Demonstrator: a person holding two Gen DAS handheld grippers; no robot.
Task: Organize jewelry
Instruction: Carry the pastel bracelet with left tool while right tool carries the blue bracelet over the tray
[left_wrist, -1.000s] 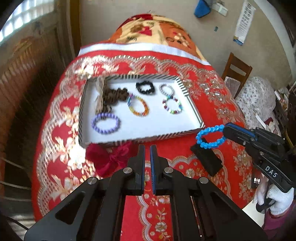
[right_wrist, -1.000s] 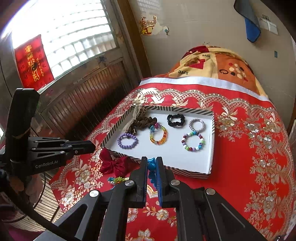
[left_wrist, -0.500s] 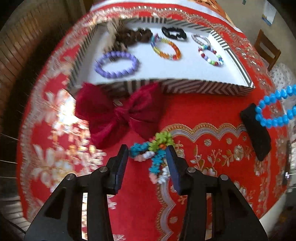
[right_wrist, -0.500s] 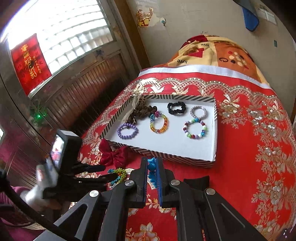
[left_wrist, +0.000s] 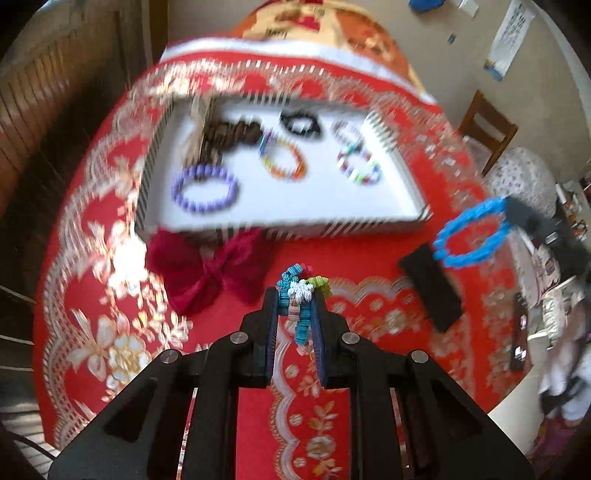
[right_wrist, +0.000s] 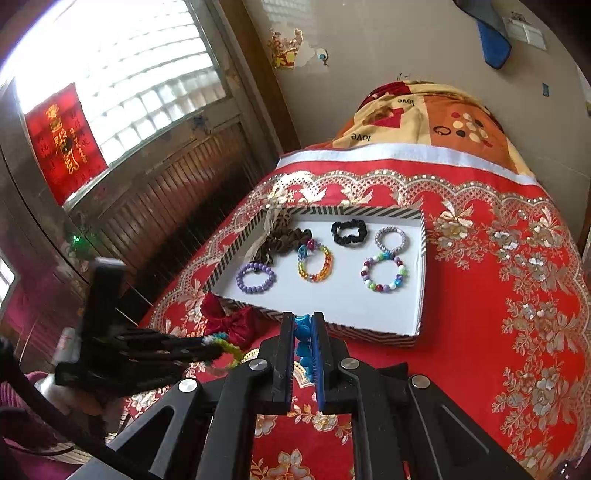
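My left claw (left_wrist: 295, 306) pinches the multicoloured coiled bracelet (left_wrist: 299, 291); my right claw (right_wrist: 303, 332) grips the blue beaded bracelet (left_wrist: 471, 236). Next, I judge: carry both over the striped-rim white tray (right_wrist: 419, 280), release.

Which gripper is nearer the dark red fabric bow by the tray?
Left. The left gripper, shut on the multicolour bracelet, sits just right of the dark red fabric bow. The right gripper is farther right with the blue bracelet.

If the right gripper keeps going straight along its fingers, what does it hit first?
Probably the near striped wall of the tray, just ahead of the right gripper, which is shut on the blue bracelet. Depth is uncertain.
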